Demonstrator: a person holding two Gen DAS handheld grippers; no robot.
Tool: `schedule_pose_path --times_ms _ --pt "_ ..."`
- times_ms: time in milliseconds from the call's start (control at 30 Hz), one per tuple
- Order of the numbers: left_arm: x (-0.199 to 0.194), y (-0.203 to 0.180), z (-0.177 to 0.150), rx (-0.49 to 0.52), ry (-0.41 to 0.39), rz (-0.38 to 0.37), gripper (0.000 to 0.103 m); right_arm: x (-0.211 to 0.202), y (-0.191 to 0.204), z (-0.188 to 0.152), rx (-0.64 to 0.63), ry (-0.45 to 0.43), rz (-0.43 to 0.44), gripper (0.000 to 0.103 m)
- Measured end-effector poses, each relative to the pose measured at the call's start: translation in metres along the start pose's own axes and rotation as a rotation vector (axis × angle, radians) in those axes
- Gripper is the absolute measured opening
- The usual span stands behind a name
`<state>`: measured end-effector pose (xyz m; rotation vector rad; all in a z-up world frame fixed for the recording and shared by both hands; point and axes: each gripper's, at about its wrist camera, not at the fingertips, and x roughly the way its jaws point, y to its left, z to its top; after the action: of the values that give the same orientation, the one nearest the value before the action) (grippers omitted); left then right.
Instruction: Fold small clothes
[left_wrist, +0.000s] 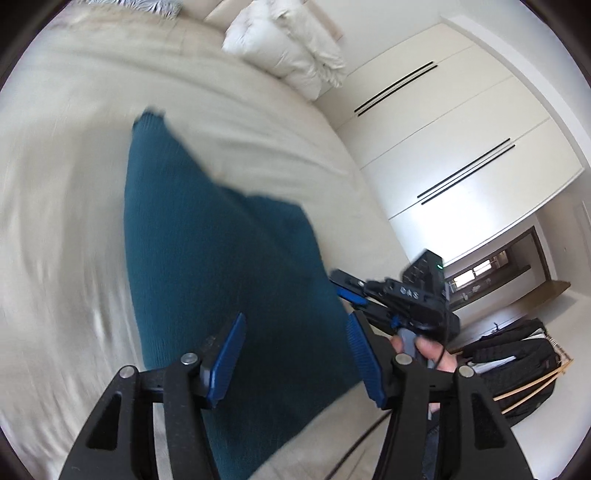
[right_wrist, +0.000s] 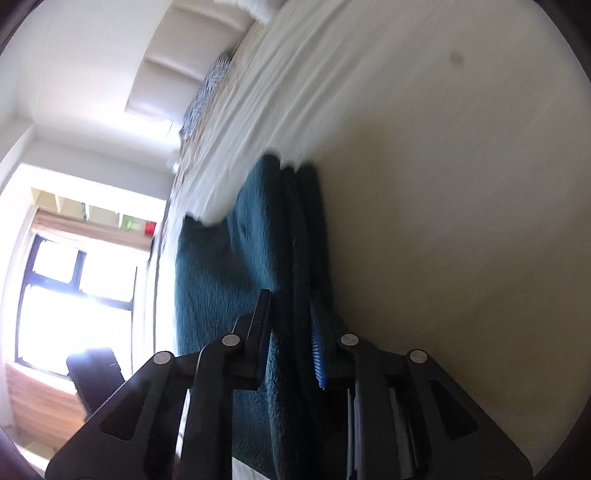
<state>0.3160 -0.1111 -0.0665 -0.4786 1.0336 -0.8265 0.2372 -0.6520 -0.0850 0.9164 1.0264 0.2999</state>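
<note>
A teal knit garment (left_wrist: 221, 258) lies flat on a cream bed (left_wrist: 74, 184), narrowing toward its far end. My left gripper (left_wrist: 295, 317) hovers over the near part of it, open, its blue pads well apart and touching nothing. My right gripper (left_wrist: 341, 286), held by a person's hand (left_wrist: 428, 350), sits at the garment's right edge. In the right wrist view the right gripper (right_wrist: 290, 295) has its jaws narrow, with bunched folds of the teal garment (right_wrist: 221, 266) filling the gap between them. Both views are blurred by motion.
A folded white duvet (left_wrist: 288, 48) rests at the bed's far corner. White wardrobe doors (left_wrist: 461, 147) stand to the right, with a black backpack (left_wrist: 517, 362) on the floor below them. A patterned pillow (right_wrist: 207, 92) and a bright window (right_wrist: 74, 277) lie on the other side.
</note>
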Motion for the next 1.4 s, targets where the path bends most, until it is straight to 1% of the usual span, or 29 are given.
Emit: schedule_pose_path --times_ms 67,100,167,200,267,300,333,367,400,433,500,533,600,667,767,800,867,933,967,1000,1067,1100,1133,1167,1200,1267,1300,1367,1400 --pt "0.006 -0.002 0.017 0.019 -0.006 0.019 0.06 -0.014 0.011 0.004 -0.034 -0.056 -0.045 0.019" --pt "0.011 -0.003 0.028 0.03 -0.009 0.03 0.06 -0.022 0.023 0.009 -0.06 -0.078 -0.035 0.019" --pt "0.022 -0.001 0.044 0.041 -0.008 0.051 0.06 -0.029 0.039 0.019 -0.079 -0.081 0.019 0.019" --pt "0.029 0.002 0.053 0.042 -0.007 0.066 0.06 -0.026 0.051 0.024 -0.096 -0.065 0.051 0.019" --pt "0.046 0.01 0.062 0.04 0.017 0.113 0.06 -0.014 0.068 0.03 -0.125 -0.029 0.076 0.019" --pt "0.056 0.02 0.066 0.024 0.034 0.143 0.059 0.002 0.079 0.033 -0.135 0.004 0.083 0.019" --pt "0.065 0.031 0.066 0.001 0.059 0.165 0.055 0.013 0.087 0.035 -0.142 0.023 0.085 0.019" --pt "0.071 0.038 0.064 -0.014 0.075 0.18 0.047 0.024 0.091 0.037 -0.149 0.042 0.082 0.019" --pt "0.075 0.044 0.063 -0.018 0.081 0.196 0.044 0.04 0.091 0.041 -0.147 0.075 0.063 0.019" --pt "0.077 0.048 0.062 -0.011 0.075 0.208 0.039 0.055 0.089 0.043 -0.131 0.098 0.037 0.019" --pt "0.078 0.05 0.062 0.0 0.079 0.22 0.035 0.081 0.071 0.049 -0.073 0.133 -0.064 0.018" --pt "0.08 0.05 0.062 0.016 0.083 0.233 0.034 0.087 0.061 0.051 -0.057 0.134 -0.07 0.015" --pt "0.084 0.051 0.062 0.041 0.088 0.246 0.034 0.088 0.04 0.054 -0.014 0.107 -0.011 0.0" --pt "0.087 0.054 0.063 0.035 0.086 0.241 0.033 0.079 0.021 0.054 0.011 0.07 0.038 0.0" --pt "0.088 0.052 0.063 0.039 0.089 0.251 0.033 0.071 0.002 0.055 0.045 0.054 0.101 0.0" --pt "0.088 0.052 0.065 0.037 0.092 0.246 0.033 0.063 -0.002 0.056 0.058 0.041 0.104 0.0" --pt "0.08 0.054 0.066 0.01 0.089 0.215 0.033 0.053 0.002 0.055 0.049 0.017 0.071 0.0" --pt "0.065 0.055 0.065 -0.029 0.071 0.193 0.032 0.037 0.013 0.05 0.024 -0.009 0.05 0.005" --pt "0.054 0.05 0.063 -0.035 0.055 0.19 0.033 0.03 0.019 0.047 0.002 -0.014 0.053 0.005" --pt "0.044 0.043 0.059 -0.015 0.039 0.188 0.034 0.025 0.025 0.044 -0.02 -0.008 0.071 0.005" --pt "0.029 0.031 0.05 0.023 0.012 0.184 0.041 0.022 0.045 0.031 -0.066 0.024 0.127 0.005" --pt "0.028 0.028 0.044 0.028 0.016 0.186 0.041 0.02 0.054 0.024 -0.093 0.049 0.143 0.005" --pt "0.032 0.03 0.039 0.032 0.037 0.203 0.044 0.021 0.061 0.015 -0.126 0.076 0.151 0.005" --pt "0.04 0.033 0.036 0.037 0.064 0.223 0.043 0.023 0.063 0.009 -0.148 0.098 0.154 0.005" --pt "0.048 0.039 0.033 0.038 0.083 0.228 0.043 0.03 0.063 0.001 -0.169 0.129 0.135 0.005" --pt "0.056 0.045 0.031 0.058 0.08 0.228 0.034 0.047 0.044 -0.006 -0.146 0.174 0.048 0.005" --pt "0.057 0.045 0.031 0.065 0.082 0.238 0.033 0.049 0.031 -0.005 -0.12 0.176 0.053 0.0" --pt "0.055 0.044 0.034 0.061 0.089 0.242 0.033 0.04 0.013 -0.002 -0.06 0.131 0.095 0.0" --pt "0.051 0.043 0.034 0.06 0.086 0.241 0.033 0.033 0.013 -0.002 -0.044 0.108 0.089 0.0"
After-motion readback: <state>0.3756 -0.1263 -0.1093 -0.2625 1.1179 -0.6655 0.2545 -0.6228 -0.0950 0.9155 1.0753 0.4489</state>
